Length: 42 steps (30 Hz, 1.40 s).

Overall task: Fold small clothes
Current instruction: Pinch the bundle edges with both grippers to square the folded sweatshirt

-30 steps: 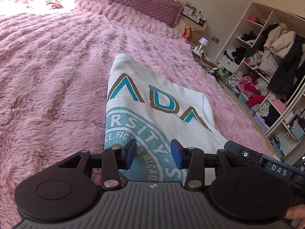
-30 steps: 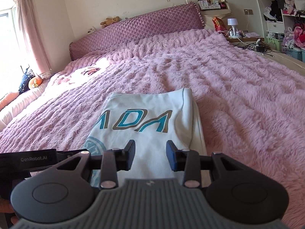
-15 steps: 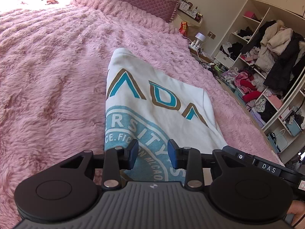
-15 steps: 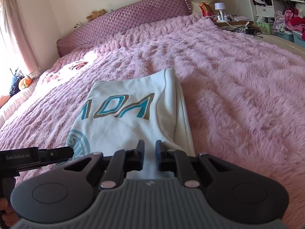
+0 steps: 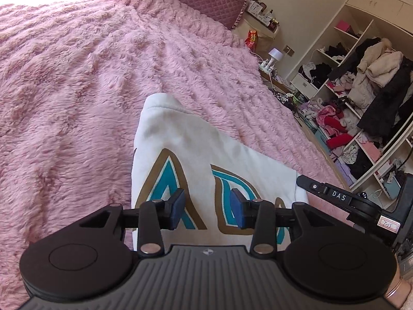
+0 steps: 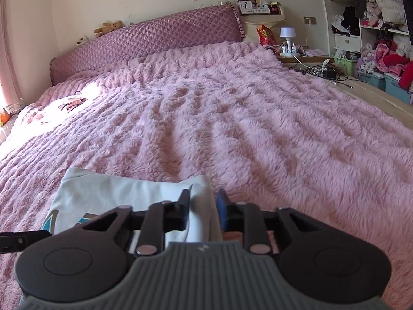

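Observation:
A white folded shirt [image 5: 196, 152] with teal and gold letters lies on the pink fluffy bed cover [image 5: 77, 82]. My left gripper [image 5: 207, 210] is open, low over the printed letters, with nothing between its blue pads. My right gripper [image 6: 204, 213] is partly open around the shirt's right folded edge [image 6: 198, 193]; the fabric sits between the pads, and I cannot tell whether they pinch it. The right gripper's body also shows at the right of the left wrist view [image 5: 343, 201].
A quilted purple headboard [image 6: 155, 38] runs along the far end of the bed. A bedside table with a lamp [image 6: 289, 38] and cables stands at the far right. Open shelves full of clothes [image 5: 361, 98] stand beyond the bed's right edge.
Both grippers moved forward over the shirt toward its far end. The right gripper, nearly shut half a second ago, has opened somewhat. The left gripper widened a little.

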Tool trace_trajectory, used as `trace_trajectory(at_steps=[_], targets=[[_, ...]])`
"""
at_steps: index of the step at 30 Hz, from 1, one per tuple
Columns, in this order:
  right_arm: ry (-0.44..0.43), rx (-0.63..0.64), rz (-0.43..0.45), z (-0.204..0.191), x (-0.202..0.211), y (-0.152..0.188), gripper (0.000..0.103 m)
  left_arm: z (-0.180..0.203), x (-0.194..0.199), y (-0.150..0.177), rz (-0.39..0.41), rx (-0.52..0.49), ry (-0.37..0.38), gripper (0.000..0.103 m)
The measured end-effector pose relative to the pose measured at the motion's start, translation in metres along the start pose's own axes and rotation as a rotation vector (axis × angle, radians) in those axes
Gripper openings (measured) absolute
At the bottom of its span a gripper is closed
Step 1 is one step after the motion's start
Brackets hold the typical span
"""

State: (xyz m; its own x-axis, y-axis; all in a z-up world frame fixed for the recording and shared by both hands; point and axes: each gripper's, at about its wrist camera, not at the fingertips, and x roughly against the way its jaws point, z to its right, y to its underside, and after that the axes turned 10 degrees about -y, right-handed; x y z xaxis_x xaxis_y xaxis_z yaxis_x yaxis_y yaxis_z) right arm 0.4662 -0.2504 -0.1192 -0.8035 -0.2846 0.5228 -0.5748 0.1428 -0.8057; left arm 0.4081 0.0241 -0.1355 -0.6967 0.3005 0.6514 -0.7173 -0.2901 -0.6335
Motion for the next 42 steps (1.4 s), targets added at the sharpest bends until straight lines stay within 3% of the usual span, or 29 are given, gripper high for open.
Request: trace_trajectory(at_steps=[3,8,13,17,20,29,34,42], targets=[[0.052,-0.007,-0.068,0.009,-0.025,0.002,0.0,-0.012,-0.012,0.0,-0.041,0.032,0.019,0.044],[0.067,-0.14,-0.126,0.039,-0.049,0.012,0.0,-0.02,-0.019,0.005,-0.055,0.051,0.022,0.042],[-0.035,-0.246,0.007,0.062,-0.013,0.009,0.004,-0.02,-0.005,0.0,-0.026,0.065,0.049,0.043],[-0.067,-0.164,0.023,0.062,0.03,0.001,0.007,-0.021,0.027,0.0,0.0,0.074,0.089,0.045],[-0.082,-0.084,0.009,0.052,0.066,0.001,0.021,-0.021,0.059,0.011,-0.002,0.041,0.114,0.046],[-0.266,0.09,-0.002,-0.02,0.16,0.047,0.023,-0.002,0.127,0.072,-0.031,-0.033,0.167,0.054],[-0.269,0.16,-0.063,-0.043,0.166,0.082,0.023,-0.002,0.117,0.089,-0.079,-0.035,0.153,0.054],[-0.226,0.134,-0.146,-0.038,0.147,0.114,0.023,-0.012,0.092,0.101,-0.115,-0.027,0.107,0.054]])
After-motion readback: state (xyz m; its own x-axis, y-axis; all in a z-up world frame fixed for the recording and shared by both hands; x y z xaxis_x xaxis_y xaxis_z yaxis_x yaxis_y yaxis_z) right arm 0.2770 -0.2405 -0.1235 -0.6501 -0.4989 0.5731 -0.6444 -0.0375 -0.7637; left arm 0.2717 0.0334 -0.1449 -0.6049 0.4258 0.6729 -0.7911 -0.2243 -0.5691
